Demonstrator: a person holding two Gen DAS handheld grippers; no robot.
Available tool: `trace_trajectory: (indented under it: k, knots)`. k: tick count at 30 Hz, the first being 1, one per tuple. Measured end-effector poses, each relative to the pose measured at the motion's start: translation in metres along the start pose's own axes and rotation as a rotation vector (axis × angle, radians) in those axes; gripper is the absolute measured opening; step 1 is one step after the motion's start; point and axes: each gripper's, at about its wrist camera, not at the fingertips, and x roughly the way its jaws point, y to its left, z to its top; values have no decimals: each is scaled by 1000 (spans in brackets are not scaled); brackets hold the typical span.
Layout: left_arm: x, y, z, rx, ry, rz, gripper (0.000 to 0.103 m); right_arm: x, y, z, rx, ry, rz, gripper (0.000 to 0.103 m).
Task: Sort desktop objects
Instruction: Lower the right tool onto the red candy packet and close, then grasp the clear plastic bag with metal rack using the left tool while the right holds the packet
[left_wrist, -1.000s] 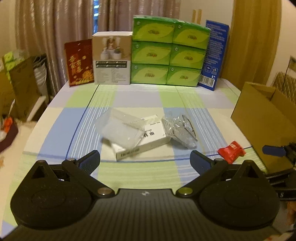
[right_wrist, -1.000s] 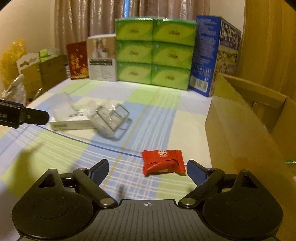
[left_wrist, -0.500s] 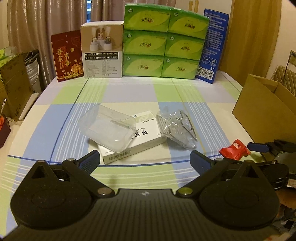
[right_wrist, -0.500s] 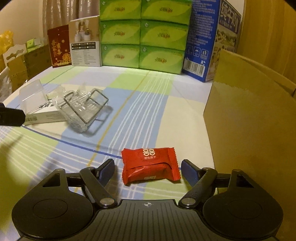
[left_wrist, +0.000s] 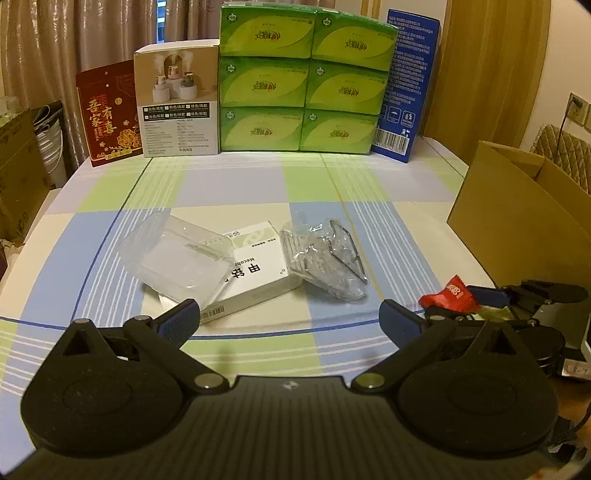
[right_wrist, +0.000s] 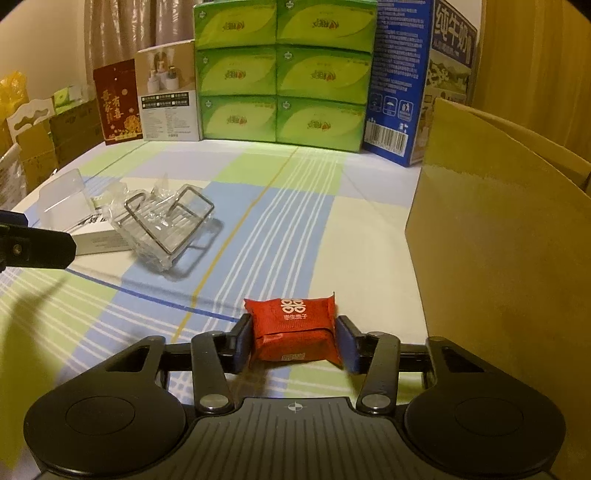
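Left gripper (left_wrist: 290, 319): jaws wide apart, nothing between, hovering before clear tray (left_wrist: 177, 258) and white box (left_wrist: 255, 277); we keep it idle. Wire rack (right_wrist: 166, 225) mid-table, untouched. Right gripper (right_wrist: 294, 341): jaws closing, pads pressing both sides of red candy packet (right_wrist: 293, 328) on tablecloth (right_wrist: 295, 206). We squeeze gently, lift straight up, then clear wall of cardboard box (right_wrist: 498, 258).

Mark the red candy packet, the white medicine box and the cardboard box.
red candy packet (right_wrist: 293, 328), right wrist view, centre of its printed front face.
white medicine box (left_wrist: 258, 275), left wrist view, top face beside the black lettering.
cardboard box (right_wrist: 491, 258), right wrist view, bare near side wall.
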Motion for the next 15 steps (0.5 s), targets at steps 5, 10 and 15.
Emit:
trace_trajectory:
  k: [5, 10, 15]
  knots:
    - [2, -3, 0, 22, -17, -10, 101, -4, -1, 1, 13, -14, 4, 41]
    - [12, -3, 4, 38, -40, -19, 100, -13, 0, 2, 16, -36, 9, 41]
    - [20, -8, 8, 82, -95, -31, 96, -17, 4, -1, 9, -42, 18, 41]
